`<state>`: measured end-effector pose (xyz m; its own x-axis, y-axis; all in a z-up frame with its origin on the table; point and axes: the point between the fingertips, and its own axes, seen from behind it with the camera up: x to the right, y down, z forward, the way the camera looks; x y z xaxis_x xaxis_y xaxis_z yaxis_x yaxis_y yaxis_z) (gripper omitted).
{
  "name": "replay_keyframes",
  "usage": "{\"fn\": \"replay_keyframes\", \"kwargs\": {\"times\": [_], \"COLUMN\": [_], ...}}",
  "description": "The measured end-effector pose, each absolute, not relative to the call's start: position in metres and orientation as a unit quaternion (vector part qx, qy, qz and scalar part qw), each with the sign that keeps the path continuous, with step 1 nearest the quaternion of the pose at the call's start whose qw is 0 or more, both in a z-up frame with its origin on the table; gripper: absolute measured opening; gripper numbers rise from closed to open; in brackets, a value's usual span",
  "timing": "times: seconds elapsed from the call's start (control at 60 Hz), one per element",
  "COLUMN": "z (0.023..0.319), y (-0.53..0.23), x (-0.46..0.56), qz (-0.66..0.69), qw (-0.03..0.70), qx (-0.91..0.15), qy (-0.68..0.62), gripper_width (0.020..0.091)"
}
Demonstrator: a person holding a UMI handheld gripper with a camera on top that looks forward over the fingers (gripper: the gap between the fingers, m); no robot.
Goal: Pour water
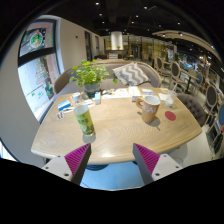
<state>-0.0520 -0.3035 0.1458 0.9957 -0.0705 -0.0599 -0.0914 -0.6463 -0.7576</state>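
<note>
Tongs [110, 160] are held spread apart with nothing between them, the two pads [76, 157] set wide at the near edge of the desk [120, 130]. Nothing is touched yet; the tongs are kept back from the desk, which is judged to suit an approach not yet begun.

Just ahead of the left finger, a bottle [84, 120] with a green label is seen standing upright near the desk's front edge. It is taken to be the vessel to pour from. Further on and to the right, a paper cup [150, 109] is seen upright, well apart from the bottle, and is judged to be the likely receiver. A small red disc [170, 116] lies just beside the cup.

Beyond these, a potted plant [90, 76] is set at the far side of the desk, with papers [120, 94] spread near it. The desk is a pale wooden one. A café-like room with ceiling lights is seen around it, and a poster [37, 40] is hung on the left wall.
</note>
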Motion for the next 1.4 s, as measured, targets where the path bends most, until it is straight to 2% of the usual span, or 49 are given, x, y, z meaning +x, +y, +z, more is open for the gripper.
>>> {"fn": "replay_keyframes", "kwargs": {"times": [0.317, 0.533, 0.75, 0.783, 0.817, 0.833, 0.9, 1.0, 1.1, 1.2, 1.3, 1.4], "z": [0.115, 0.086, 0.065, 0.066, 0.069, 0.07, 0.07, 0.07, 0.088, 0.107, 0.138, 0.183], "y": [-0.205, -0.126, -0.089, -0.087, -0.086, -0.085, -0.084, -0.086, -0.086, -0.085, -0.082, -0.078], "x": [-0.162, -0.168, -0.167, -0.169, -0.171, -0.171, -0.173, -0.174, -0.175, -0.174, -0.173, -0.169], "qz": [0.052, 0.03, 0.016, 0.02, 0.025, 0.024, 0.023, 0.028, 0.031, 0.04, 0.078, 0.154], "qw": [0.467, 0.501, 0.521, 0.527, 0.532, 0.534, 0.533, 0.528, 0.533, 0.537, 0.544, 0.549], "qx": [-0.883, -0.865, -0.854, -0.85, -0.846, -0.845, -0.846, -0.848, -0.845, -0.842, -0.836, -0.82], "qy": [-0.002, 0.012, -0.001, -0.003, -0.006, -0.007, -0.014, -0.02, -0.025, -0.021, 0.001, 0.046], "gripper_width": [0.0863, 0.0852, 0.0701, 0.0655, 0.0557, 0.0537, 0.0525, 0.0472, 0.0418, 0.0398, 0.0397, 0.0397]}}
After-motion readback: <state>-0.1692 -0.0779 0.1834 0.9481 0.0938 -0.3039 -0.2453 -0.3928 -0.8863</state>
